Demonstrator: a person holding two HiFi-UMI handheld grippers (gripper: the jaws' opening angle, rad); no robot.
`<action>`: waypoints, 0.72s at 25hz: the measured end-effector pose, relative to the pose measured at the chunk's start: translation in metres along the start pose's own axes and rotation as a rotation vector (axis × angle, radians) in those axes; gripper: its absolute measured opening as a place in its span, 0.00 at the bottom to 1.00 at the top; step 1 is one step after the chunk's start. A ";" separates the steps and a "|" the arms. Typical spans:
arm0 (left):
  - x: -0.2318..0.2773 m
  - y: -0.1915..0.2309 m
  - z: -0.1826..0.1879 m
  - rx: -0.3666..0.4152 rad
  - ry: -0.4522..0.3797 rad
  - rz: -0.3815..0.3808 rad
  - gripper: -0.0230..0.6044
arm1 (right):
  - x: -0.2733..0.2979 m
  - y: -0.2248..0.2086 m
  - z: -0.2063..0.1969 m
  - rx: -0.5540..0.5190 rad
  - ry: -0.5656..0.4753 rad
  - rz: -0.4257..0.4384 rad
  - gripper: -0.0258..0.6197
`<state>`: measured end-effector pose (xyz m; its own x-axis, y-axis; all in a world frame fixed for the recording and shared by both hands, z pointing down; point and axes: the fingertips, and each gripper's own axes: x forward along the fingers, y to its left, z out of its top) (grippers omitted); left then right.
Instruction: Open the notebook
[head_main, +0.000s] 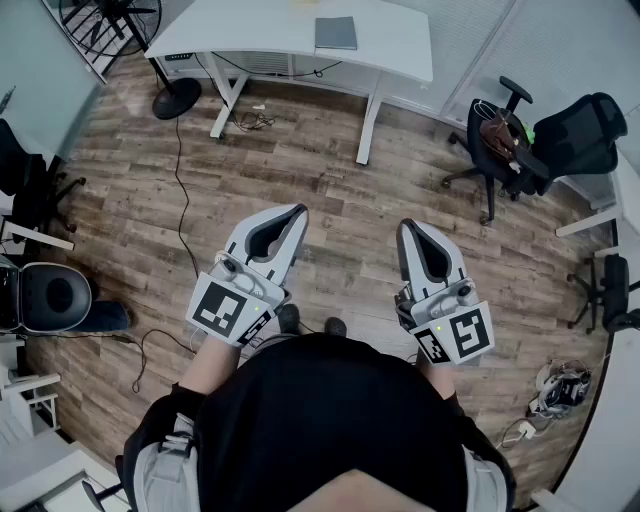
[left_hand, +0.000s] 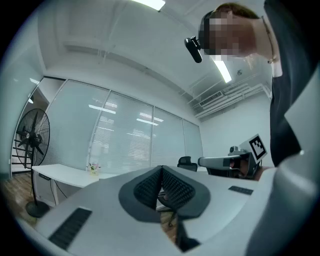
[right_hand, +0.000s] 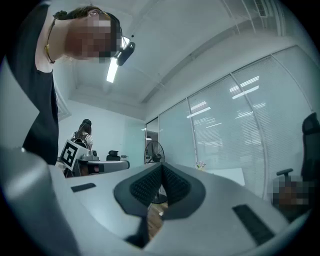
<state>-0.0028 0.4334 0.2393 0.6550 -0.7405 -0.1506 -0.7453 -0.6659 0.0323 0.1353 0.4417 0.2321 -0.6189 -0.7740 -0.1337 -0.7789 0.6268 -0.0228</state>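
1. At far left, on the wood floor (head_main: 330, 170): standing fan (head_main: 177, 97), well clear of the work.
2. At lower left, close to the body: left gripper (head_main: 297, 210), clenched tight on nothing, held roughly level and aimed toward the desk; well apart from the notebook.
3. At top centre, on the white desk (head_main: 250, 35): notebook (head_main: 336, 33), grey-blue, closed, lying flat a little right of the desk's middle.
   - Handling, as a judgement: probably light and thin, with a bendable rather than brittle cover; likely to slide on the smooth desk top under a sideways push.
   - Spine side too small to tell at this range.
   - Hold, as a judgement: best taken at the free edge of the cover, opposite the spine, with a shallow pinch on the cover alone; lower pages pinned by the other tool against lifting of the whole book.
4. At lower right: right gripper (head_main: 408, 225), likewise clamped together and empty, level, no nearer the desk than its partner.
5. At far right: black office chair (head_main: 585, 135), off the likely path to the desk.
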 end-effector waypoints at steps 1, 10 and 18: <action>-0.001 -0.001 0.000 0.000 -0.002 0.000 0.05 | 0.001 0.001 -0.002 0.002 0.009 -0.001 0.04; -0.004 0.005 -0.004 0.001 0.018 0.018 0.05 | 0.004 0.003 -0.007 0.013 0.028 -0.001 0.04; -0.008 0.006 -0.003 -0.004 0.021 0.005 0.05 | 0.006 0.010 -0.011 0.001 0.038 -0.004 0.04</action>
<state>-0.0125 0.4352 0.2442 0.6537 -0.7456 -0.1299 -0.7482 -0.6624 0.0367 0.1224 0.4427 0.2420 -0.6189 -0.7796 -0.0961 -0.7815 0.6234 -0.0246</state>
